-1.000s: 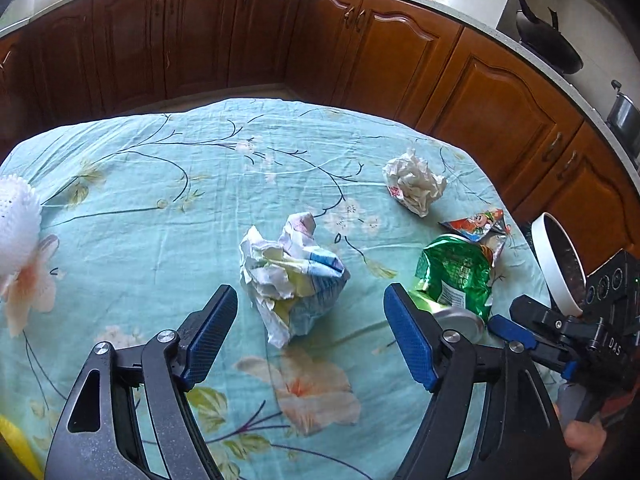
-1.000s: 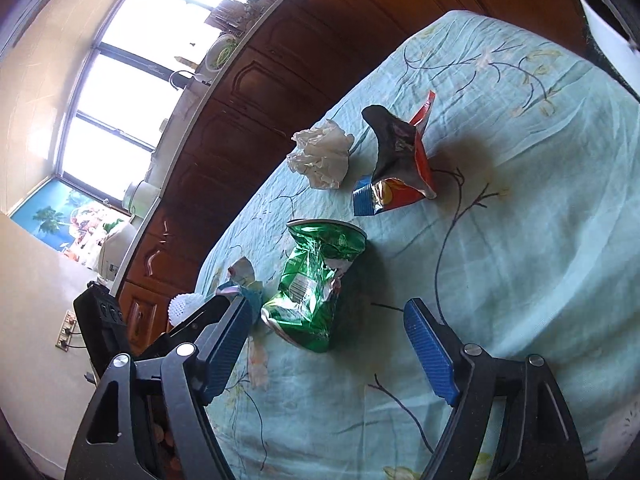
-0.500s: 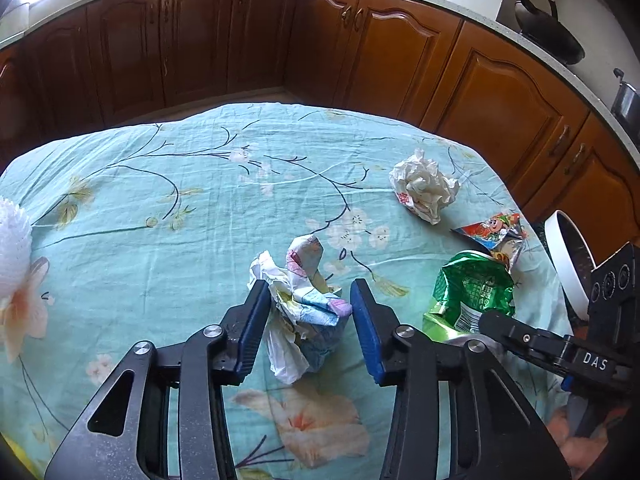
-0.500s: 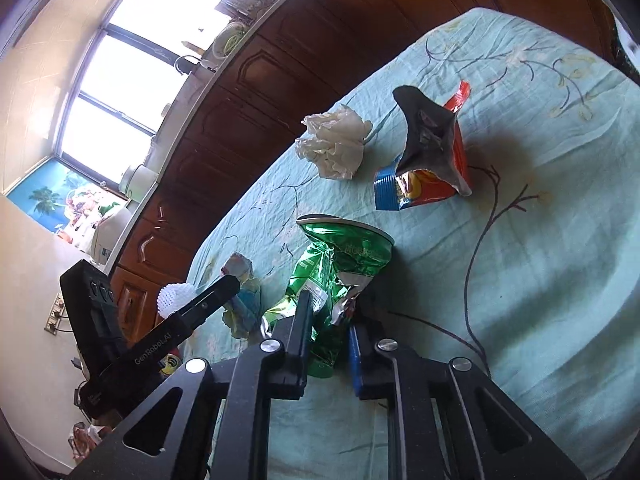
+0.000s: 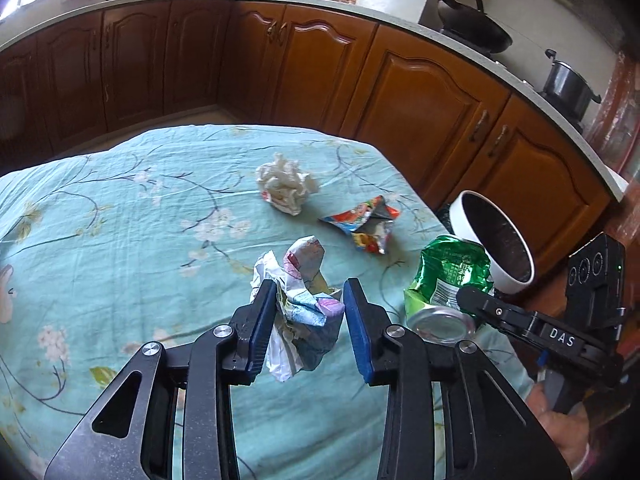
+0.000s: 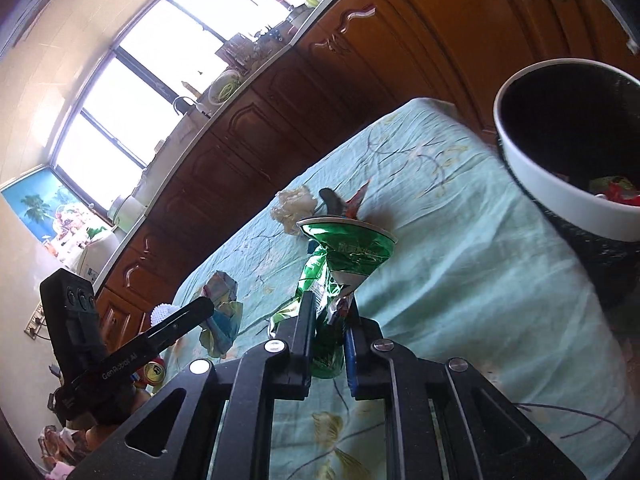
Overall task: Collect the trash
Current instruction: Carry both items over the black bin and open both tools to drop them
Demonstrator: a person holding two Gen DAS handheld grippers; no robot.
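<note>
Teal floral tablecloth (image 5: pixel 120 240) held loose trash; left gripper (image 5: pixel 310 322) pinched a crumpled paper wad (image 5: pixel 304 300) above it, while right gripper (image 6: pixel 329 328) squeezed a crushed green can (image 6: pixel 340 256) beside the white-rimmed black bin (image 6: pixel 532 168).

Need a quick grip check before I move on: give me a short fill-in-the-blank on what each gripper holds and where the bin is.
The left gripper is shut on the crumpled ____ wad.
The right gripper is shut on a crushed ____ can.
The trash bin has a ____ rim.
Loose on the tablecloth lie a white paper ball and a snack ____.

Missing: paper; green; white; wrapper
</note>
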